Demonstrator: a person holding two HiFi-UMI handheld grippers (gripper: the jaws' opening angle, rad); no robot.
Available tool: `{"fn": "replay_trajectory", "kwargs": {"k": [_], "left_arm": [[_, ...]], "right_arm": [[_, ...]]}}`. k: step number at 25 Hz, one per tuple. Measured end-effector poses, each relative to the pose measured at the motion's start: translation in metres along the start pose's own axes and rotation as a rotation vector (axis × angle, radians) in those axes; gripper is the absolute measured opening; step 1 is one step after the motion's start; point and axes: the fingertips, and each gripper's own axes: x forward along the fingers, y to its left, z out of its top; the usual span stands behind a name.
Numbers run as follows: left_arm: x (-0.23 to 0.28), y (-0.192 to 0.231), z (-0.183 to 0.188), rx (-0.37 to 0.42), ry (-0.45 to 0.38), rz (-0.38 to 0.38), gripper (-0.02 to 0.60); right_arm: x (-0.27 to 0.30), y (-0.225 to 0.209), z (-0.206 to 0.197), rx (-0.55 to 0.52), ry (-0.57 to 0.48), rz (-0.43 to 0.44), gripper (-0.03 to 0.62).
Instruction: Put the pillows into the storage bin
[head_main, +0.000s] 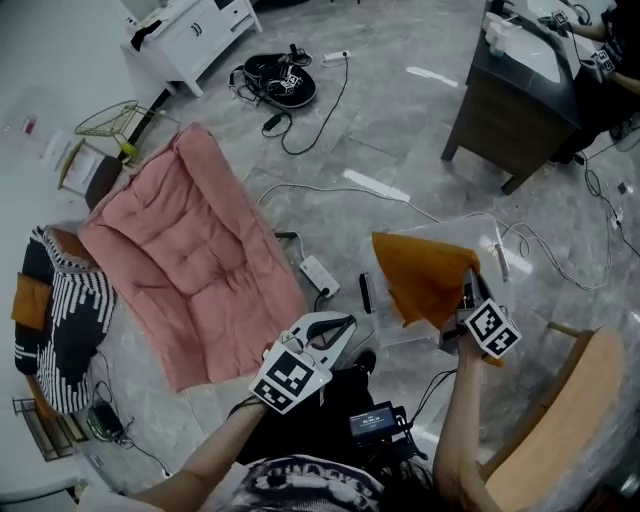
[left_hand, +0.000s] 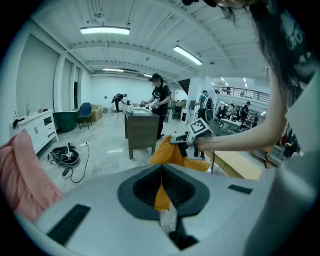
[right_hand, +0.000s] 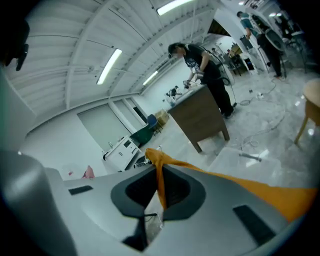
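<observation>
An orange pillow (head_main: 425, 280) hangs over a clear plastic storage bin (head_main: 515, 270) on the floor. My right gripper (head_main: 468, 290) is shut on the pillow's upper right corner, and the cloth runs out of its jaws (right_hand: 160, 175) toward the right. My left gripper (head_main: 348, 322) sits just left of the pillow's lower edge. In the left gripper view its jaws (left_hand: 161, 172) stand together with a strip of orange cloth between them, and the rest of the orange pillow (left_hand: 167, 152) stretches ahead to the right gripper (left_hand: 182, 141). A large pink cushion (head_main: 195, 250) lies flat on the floor at the left.
A black-and-white striped pillow (head_main: 65, 320) lies at the far left. A power strip (head_main: 320, 275) and cables cross the floor between cushion and bin. A dark desk (head_main: 510, 110) stands at the back right and a wooden chair (head_main: 570, 400) at the near right. People stand at the desk.
</observation>
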Motion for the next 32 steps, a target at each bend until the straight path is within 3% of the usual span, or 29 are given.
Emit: {"fn": "replay_trajectory", "kwargs": {"k": [3, 5, 12, 16, 17, 23, 32], "left_arm": [[0.002, -0.002, -0.004, -0.010, 0.013, 0.004, 0.014], [0.003, -0.002, -0.008, -0.011, 0.020, 0.008, 0.014], [0.005, -0.003, -0.008, -0.013, 0.018, 0.018, 0.014], [0.002, -0.004, -0.006, -0.014, 0.005, 0.025, 0.014], [0.000, -0.004, -0.007, -0.014, 0.004, 0.029, 0.014], [-0.015, -0.007, -0.015, -0.024, 0.001, 0.042, 0.014], [-0.046, -0.012, -0.026, -0.038, -0.018, 0.051, 0.014]], "right_arm": [[0.024, -0.010, -0.038, 0.133, 0.035, 0.028, 0.017], [0.038, -0.007, -0.046, 0.164, 0.030, 0.070, 0.017], [0.069, 0.011, -0.040, 0.069, 0.053, 0.086, 0.048], [0.062, 0.021, -0.028, 0.025, 0.039, 0.119, 0.263], [0.058, 0.022, -0.026, 0.010, 0.037, 0.116, 0.281], [0.020, 0.034, -0.025, -0.143, 0.050, 0.125, 0.282], [-0.033, 0.077, -0.069, -0.198, 0.120, 0.201, 0.265]]}}
